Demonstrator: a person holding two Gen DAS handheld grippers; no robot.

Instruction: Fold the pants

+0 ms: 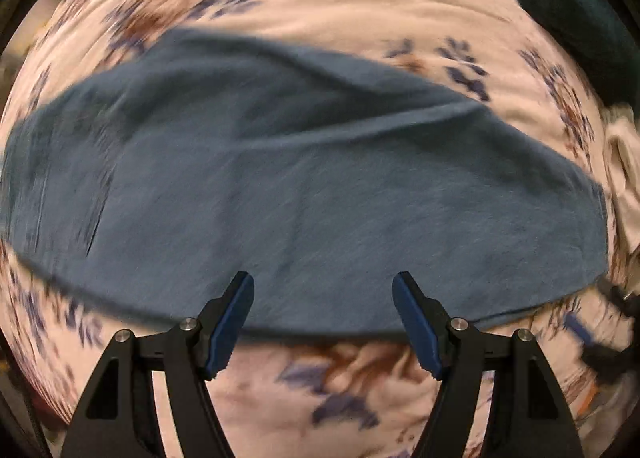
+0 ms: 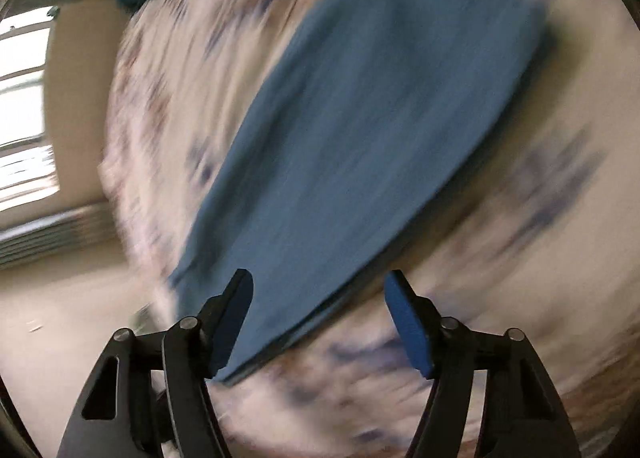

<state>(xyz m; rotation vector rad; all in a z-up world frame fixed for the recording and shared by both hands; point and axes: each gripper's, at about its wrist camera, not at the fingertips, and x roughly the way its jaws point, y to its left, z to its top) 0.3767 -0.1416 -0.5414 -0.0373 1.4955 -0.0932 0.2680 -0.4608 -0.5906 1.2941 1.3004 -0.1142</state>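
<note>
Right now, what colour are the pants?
Plain slate blue pants, clearest in the left wrist view.

The left gripper (image 1: 323, 286) is pointed straight down, its 2 blue-padded fingers (image 1: 232, 322) spread apart with nothing clamped. The right gripper (image 2: 318, 284) is angled downward, its jaws likewise parted and nothing gripped.

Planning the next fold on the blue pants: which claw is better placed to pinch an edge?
Probably left. The left claw hangs open right over the near edge of the pants. The right claw, also open, views them slanted and heavily blurred.
</note>
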